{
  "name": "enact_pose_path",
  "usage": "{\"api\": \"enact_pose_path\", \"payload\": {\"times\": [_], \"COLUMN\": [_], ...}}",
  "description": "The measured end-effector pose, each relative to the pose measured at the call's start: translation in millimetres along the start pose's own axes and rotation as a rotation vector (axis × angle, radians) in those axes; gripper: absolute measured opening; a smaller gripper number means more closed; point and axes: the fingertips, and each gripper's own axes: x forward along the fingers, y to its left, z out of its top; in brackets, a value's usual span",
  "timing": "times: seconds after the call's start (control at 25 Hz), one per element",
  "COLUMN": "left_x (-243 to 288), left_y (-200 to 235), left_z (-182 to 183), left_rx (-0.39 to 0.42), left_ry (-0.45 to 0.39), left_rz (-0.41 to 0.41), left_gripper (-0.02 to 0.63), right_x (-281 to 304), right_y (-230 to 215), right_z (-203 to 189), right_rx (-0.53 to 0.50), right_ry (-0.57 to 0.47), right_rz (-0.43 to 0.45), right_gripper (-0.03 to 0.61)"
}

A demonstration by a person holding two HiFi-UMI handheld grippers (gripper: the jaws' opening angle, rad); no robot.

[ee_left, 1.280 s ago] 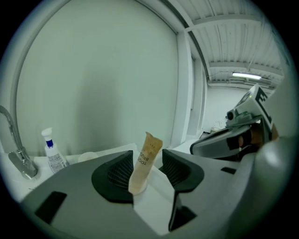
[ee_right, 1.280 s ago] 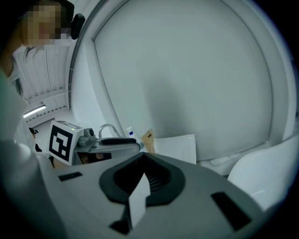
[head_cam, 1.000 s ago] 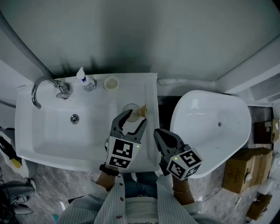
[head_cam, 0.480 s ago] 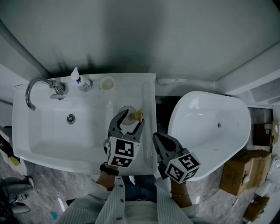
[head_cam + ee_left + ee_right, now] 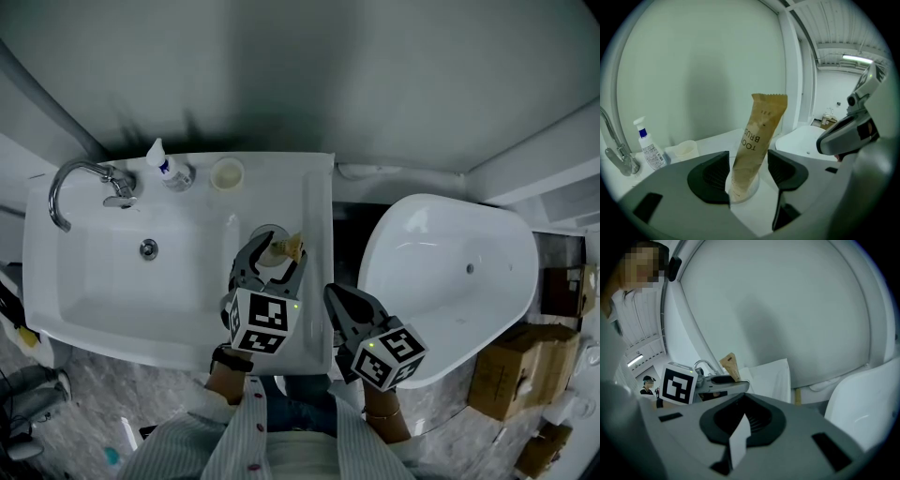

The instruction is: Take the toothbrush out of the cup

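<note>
Head view, far left: a curved faucet (image 5: 80,183) is mounted at the back corner of a white sink (image 5: 112,319), w/ the drain (image 5: 148,248) set in the bowl below it. A spray bottle (image 5: 167,167) w/ a blue label is stood on the back ledge just right of the faucet. A small pale cup (image 5: 227,174) is placed beside the bottle, apart from it.

On the sink's flat right-hand ledge a clear cup (image 5: 265,239) is stood upright. The toothbrush (image 5: 289,247), sealed in a brown paper packet, is held inside this cup and leans toward the ledge's right edge.

The left gripper (image 5: 279,253) is brought up to the cup from the near side. In the left gripper view its jaws are seen spread wide, one dark pad on each side of the toothbrush (image 5: 758,140) and of the cup (image 5: 743,193). No squeeze on either is seen, though the left pad sits very close to the cup rim. The packet sticks up well above the pads.

The right gripper (image 5: 333,295) is held just right of the left one, over the ledge's outer edge. In the right gripper view its jaws are pressed together w/ nothing gripped. The packet tip (image 5: 730,365) is seen beyond them.

Striped sleeves (image 5: 234,431) are seen at the bottom edge. A white tub (image 5: 450,281) is set right of the sink, w/ a dark gap btwn. Cardboard boxes (image 5: 511,361) are left on the floor at far right.
</note>
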Motion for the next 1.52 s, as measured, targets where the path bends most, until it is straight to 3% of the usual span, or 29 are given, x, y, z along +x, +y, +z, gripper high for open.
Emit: {"api": "enact_pose_path", "payload": {"times": [0.6, 1.52], "left_x": [3.0, -12.1], "left_y": [1.5, 12.4], "left_z": [-5.7, -1.9], "left_rx": [0.026, 0.003], "left_ry": [0.014, -0.017], "left_rz": [0.036, 0.045], "left_gripper": [0.198, 0.075], "right_x": [-6.8, -6.4], "right_y": [-6.8, 8.7], "right_z": [-7.7, -5.6], "right_rx": [0.021, 0.007], "right_ry": [0.002, -0.01], "right_rz": [-0.011, -0.017], "right_gripper": [0.011, 0.011]}}
